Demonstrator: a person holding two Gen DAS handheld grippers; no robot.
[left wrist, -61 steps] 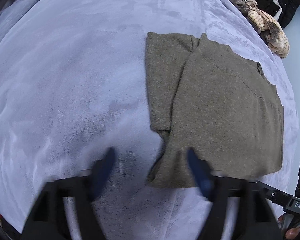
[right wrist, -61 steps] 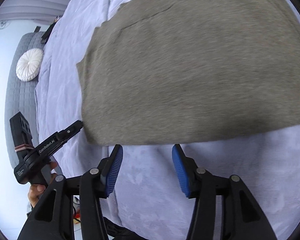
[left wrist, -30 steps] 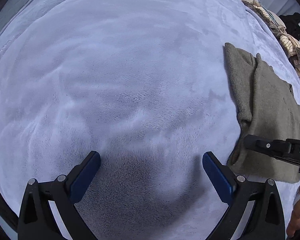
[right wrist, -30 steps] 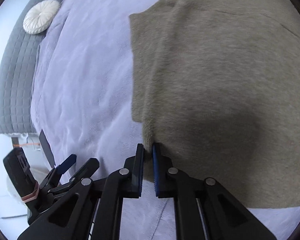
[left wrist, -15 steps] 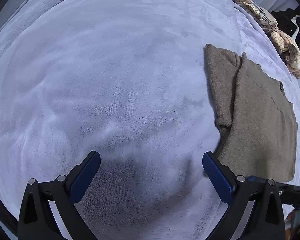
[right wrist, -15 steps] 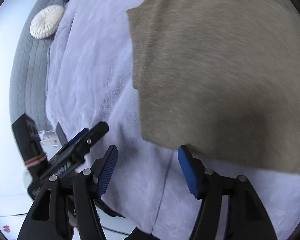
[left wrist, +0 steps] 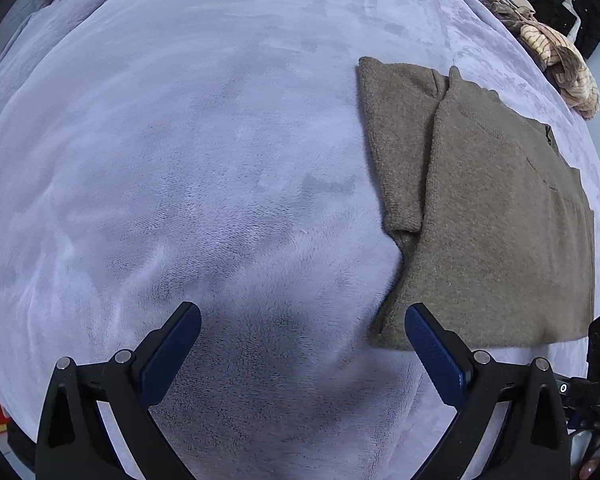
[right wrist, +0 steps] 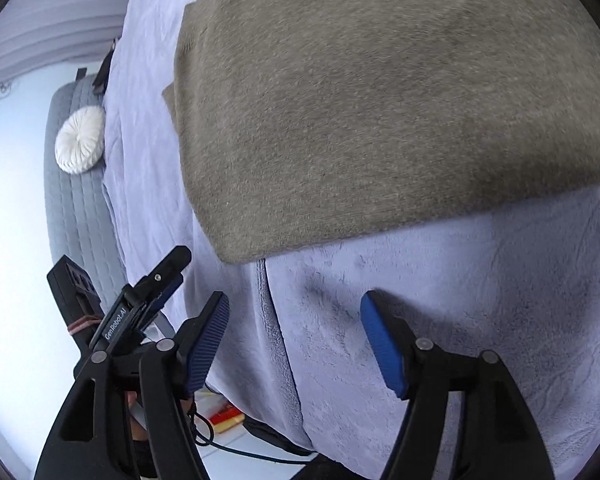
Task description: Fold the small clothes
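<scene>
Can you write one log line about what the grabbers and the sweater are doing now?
left gripper: open, empty | right gripper: open, empty | olive-brown knit sweater: folded, flat on lavender plush blanket

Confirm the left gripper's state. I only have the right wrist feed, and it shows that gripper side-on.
Observer: The left gripper is open and holds nothing. It is over bare blanket.
Operator: Where is the sweater relative to it?
Observer: The sweater lies flat to the gripper's right, with its near corner close beside the gripper's right side. I cannot tell if they touch.
Operator: Any fold on the side away from me? My view cuts that off.
Observer: Yes. A narrower folded strip runs along the sweater's left edge, and the main panel overlaps it.
</scene>
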